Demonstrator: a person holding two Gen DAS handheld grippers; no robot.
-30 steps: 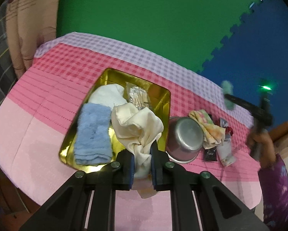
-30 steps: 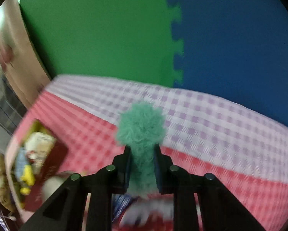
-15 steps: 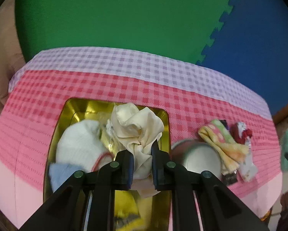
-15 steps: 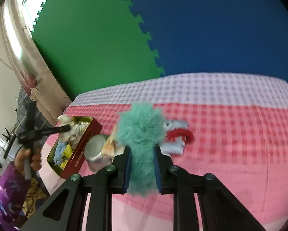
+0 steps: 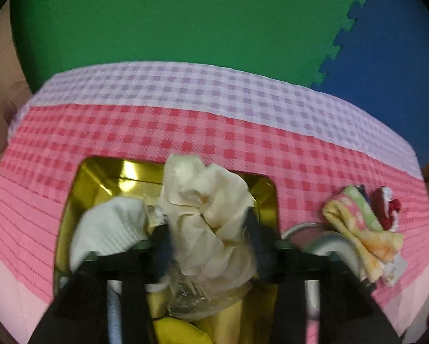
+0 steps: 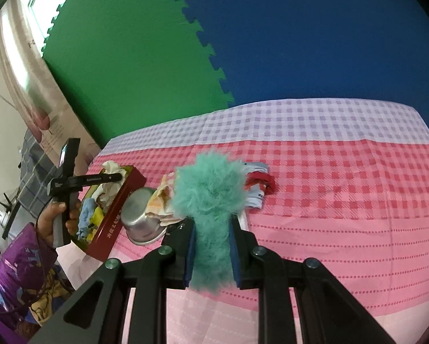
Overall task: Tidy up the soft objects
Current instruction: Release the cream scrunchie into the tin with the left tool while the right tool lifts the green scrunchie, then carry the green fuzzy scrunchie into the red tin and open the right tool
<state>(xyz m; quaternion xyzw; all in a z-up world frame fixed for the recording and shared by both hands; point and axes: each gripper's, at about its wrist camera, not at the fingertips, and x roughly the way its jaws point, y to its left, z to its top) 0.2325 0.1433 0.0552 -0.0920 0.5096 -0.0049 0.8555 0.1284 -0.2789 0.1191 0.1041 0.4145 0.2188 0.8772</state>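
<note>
My left gripper [image 5: 208, 240] hangs over the gold-lined tin [image 5: 99, 177], and its jaws are opening. A crumpled cream cloth [image 5: 206, 200] sits loosely between them, resting on the tin's contents beside a white cloth [image 5: 111, 229]. The right wrist view shows the same gripper [image 6: 114, 179] above the tin's red wall [image 6: 120, 218], with a blue cloth [image 6: 87, 215] inside. My right gripper [image 6: 211, 246] is shut on a fluffy teal piece [image 6: 211, 195], held above the pink checked tablecloth.
A steel pot [image 6: 140, 218] lies on its side next to the tin. A yellow-green patterned cloth [image 5: 360, 229] and a red-and-white item [image 6: 259, 186] lie beyond it. A hand [image 6: 51, 218] in a purple sleeve holds the left gripper. Green and blue foam mats stand behind.
The left gripper carried the cream cloth over the tin, sank, and its jaws spread apart. The right gripper swung across the table with the teal piece still clamped.
</note>
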